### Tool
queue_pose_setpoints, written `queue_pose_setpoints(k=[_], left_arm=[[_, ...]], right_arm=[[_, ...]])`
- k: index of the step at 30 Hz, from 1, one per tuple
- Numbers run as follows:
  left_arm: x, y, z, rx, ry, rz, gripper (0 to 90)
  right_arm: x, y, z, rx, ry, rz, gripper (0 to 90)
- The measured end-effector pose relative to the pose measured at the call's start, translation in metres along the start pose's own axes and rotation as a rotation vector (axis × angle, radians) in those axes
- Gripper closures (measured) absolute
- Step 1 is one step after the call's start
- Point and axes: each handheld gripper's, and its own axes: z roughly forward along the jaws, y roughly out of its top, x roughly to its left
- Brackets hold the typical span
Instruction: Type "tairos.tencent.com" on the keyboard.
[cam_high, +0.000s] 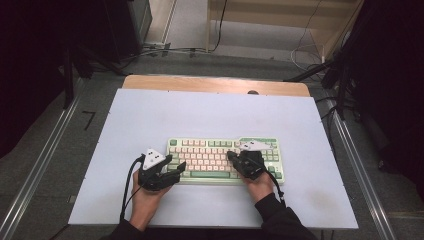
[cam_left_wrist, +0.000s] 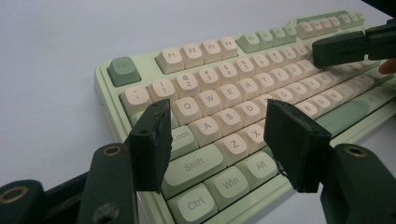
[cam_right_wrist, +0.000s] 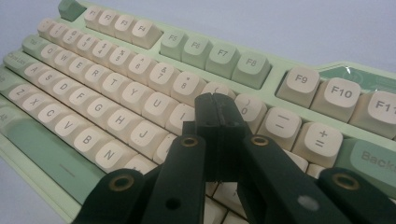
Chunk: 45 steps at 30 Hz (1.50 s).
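A keyboard (cam_high: 225, 160), pale green with cream and green keys, is seen lying flat on a white sheet (cam_high: 210, 120) that covers the table; it is set slightly toward 5 o'clock of the sheet's middle, long side running 9 to 3. A bare strip of wood (cam_high: 215, 84) is left showing at the sheet's 12 o'clock edge.

The left gripper (cam_high: 176, 168) is held at the keyboard's 9 o'clock end, by the near corner; in the left gripper view its claw (cam_left_wrist: 215, 140) is seen spread, with nothing pinched; between the jaws the Shift, Z, X and Alt keys are seen beyond, and no contact with them can be made out.

The right gripper (cam_high: 232, 156) is held over the keys at about 3 o'clock of the keyboard's middle; in the right gripper view its claw (cam_right_wrist: 215, 109) is seen pressed together, with nothing between the jaws; the tip is placed among the cream keys near I, 9 and 0; whether a key is touched cannot be told. In the left gripper view the right gripper (cam_left_wrist: 322, 50) is seen at 2 o'clock, above the number row.

Both grippers are carried by hands entering from 6 o'clock, with dark sleeves at the wrists.
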Motion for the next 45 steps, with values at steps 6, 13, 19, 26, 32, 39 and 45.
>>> queue_pose_setpoints(k=[6,13,19,26,32,39,45], left_arm=[[0.000,0.000,0.000,-0.004,0.004,0.001,42.0],[0.002,0.001,-0.001,-0.011,0.009,-0.002,41.9],[0.001,0.002,0.000,-0.019,0.009,-0.002,41.9],[0.001,0.002,0.001,-0.017,0.006,0.003,42.0],[0.001,0.002,0.001,-0.014,0.007,0.001,42.1],[0.002,0.002,0.002,-0.010,0.009,0.001,42.0],[0.002,0.002,0.002,-0.009,0.009,-0.001,42.1]], right_arm=[[0.003,0.002,-0.009,-0.061,0.029,-0.003,65.8],[0.006,0.003,-0.019,-0.107,0.037,-0.018,27.4],[0.011,0.000,-0.024,-0.118,0.032,-0.039,46.0],[0.017,-0.003,-0.023,-0.103,0.085,-0.033,77.9],[0.026,-0.005,-0.016,-0.066,0.132,-0.060,87.7],[0.034,-0.008,-0.007,-0.019,0.142,-0.095,87.7],[0.034,-0.008,-0.006,-0.013,0.137,-0.094,87.7]])
